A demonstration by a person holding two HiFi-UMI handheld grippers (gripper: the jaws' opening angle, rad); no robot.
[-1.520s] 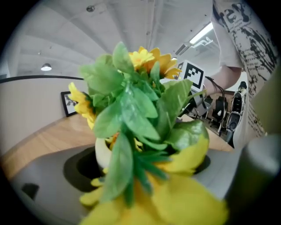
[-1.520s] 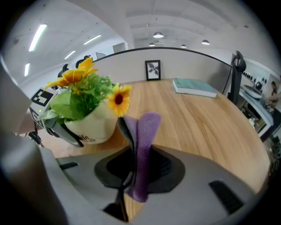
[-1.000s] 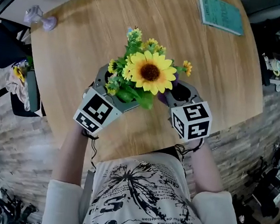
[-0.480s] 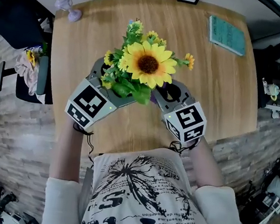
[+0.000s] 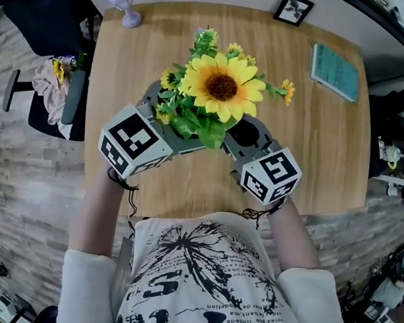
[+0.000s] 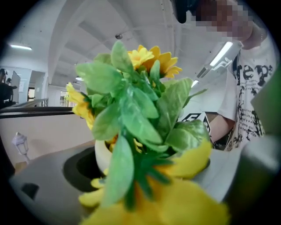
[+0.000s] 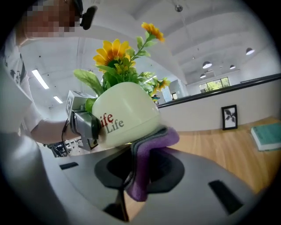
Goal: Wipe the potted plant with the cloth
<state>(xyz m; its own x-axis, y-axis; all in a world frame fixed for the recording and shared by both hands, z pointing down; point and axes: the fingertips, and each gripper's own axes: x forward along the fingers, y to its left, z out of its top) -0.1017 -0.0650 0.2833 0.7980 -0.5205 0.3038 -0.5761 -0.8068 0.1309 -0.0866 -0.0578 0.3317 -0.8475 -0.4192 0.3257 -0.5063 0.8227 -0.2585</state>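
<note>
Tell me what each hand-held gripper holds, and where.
Right hand-held gripper: the cloth, pinched at a fold. Left hand-held gripper: the pot, apparently by its rim.

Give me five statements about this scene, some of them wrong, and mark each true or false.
1. The right gripper has its jaws shut on a purple cloth. True.
2. The pot is red. False: it is cream-white with lettering on it.
3. The cloth touches the pot. True.
4. The teal book lies beside the left gripper. False: it lies near the far right corner of the table.
5. The biggest flower is a pink rose. False: it is a yellow sunflower.
</note>
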